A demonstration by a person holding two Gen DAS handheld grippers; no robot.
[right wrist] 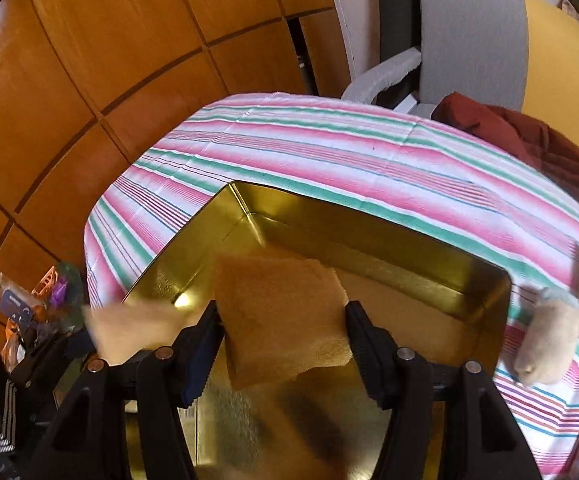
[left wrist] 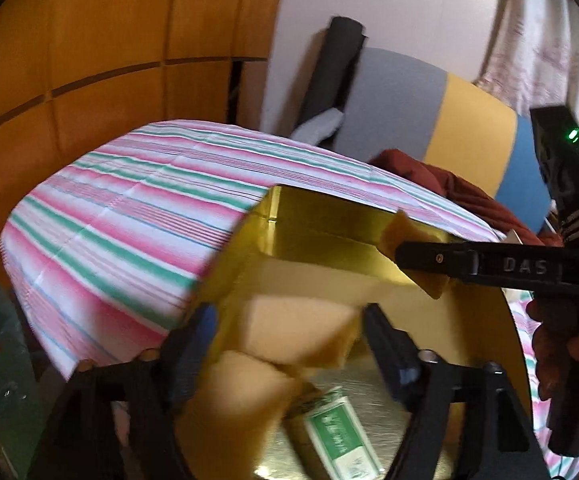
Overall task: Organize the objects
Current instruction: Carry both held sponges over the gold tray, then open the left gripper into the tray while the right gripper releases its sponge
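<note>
A gold metal tin [left wrist: 321,220] [right wrist: 369,240] stands open on a striped bed. My right gripper [right wrist: 281,316] is shut on a tan foam pad [right wrist: 281,312] and holds it over the tin; it shows from the side in the left wrist view [left wrist: 413,258]. My left gripper [left wrist: 289,328] has its jaws on either side of another tan foam piece [left wrist: 301,328] that hangs over the tin; the frame is blurred. A green and white packet [left wrist: 337,440] lies on the tin's floor. A pale foam piece [right wrist: 129,328] shows at the tin's left edge.
The striped pink, green and white sheet [left wrist: 129,208] covers the bed. A dark red garment [right wrist: 529,140] lies at the far right. A beige plush toy [right wrist: 545,344] lies right of the tin. Wooden wall panels [right wrist: 89,80] stand on the left. Clutter [right wrist: 29,300] sits low left.
</note>
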